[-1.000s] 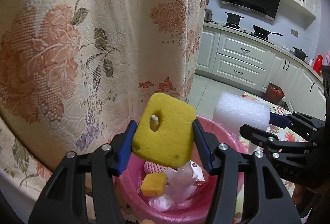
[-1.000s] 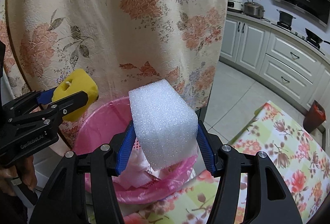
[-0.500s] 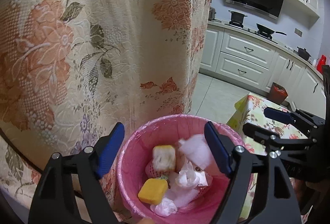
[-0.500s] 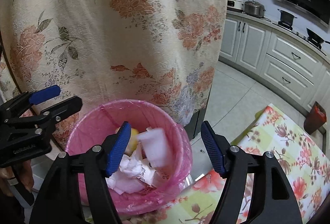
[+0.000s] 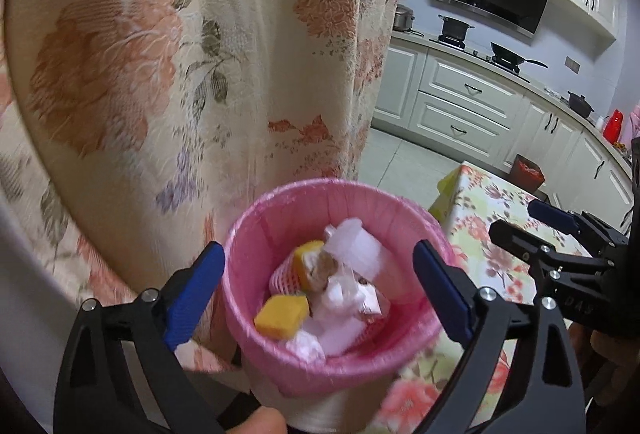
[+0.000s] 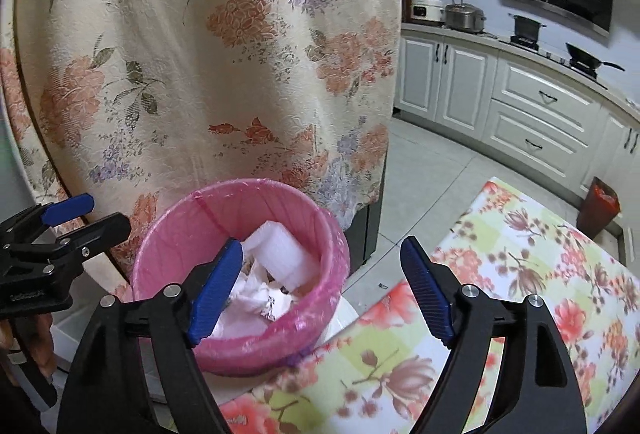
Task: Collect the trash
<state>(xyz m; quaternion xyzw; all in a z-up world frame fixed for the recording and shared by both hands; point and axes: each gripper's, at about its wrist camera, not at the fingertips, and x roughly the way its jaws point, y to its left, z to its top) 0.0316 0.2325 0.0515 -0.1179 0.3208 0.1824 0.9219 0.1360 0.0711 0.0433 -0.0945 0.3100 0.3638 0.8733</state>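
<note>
We see a round pink-lined plastic bin [image 5: 280, 366] holding yellow sponge pieces [image 5: 280, 316] and white foam [image 5: 354, 246], beside a cream curtain [image 5: 200, 54] with orange flowers; the tablecloth [image 6: 520, 274] is floral green-and-white.

So the pink-lined trash bin [image 5: 280, 350] sits upright just beside the edge of the floral table, right in front of the flowery curtain. Inside it's a heap: a white foam block [image 5: 356, 246] leaning toward the back, a yellow sponge [image 5: 280, 316] near the front, another yellowish sponge piece [image 5: 306, 262] on edge, plus crumpled white tissue [image 5: 340, 294].
</note>
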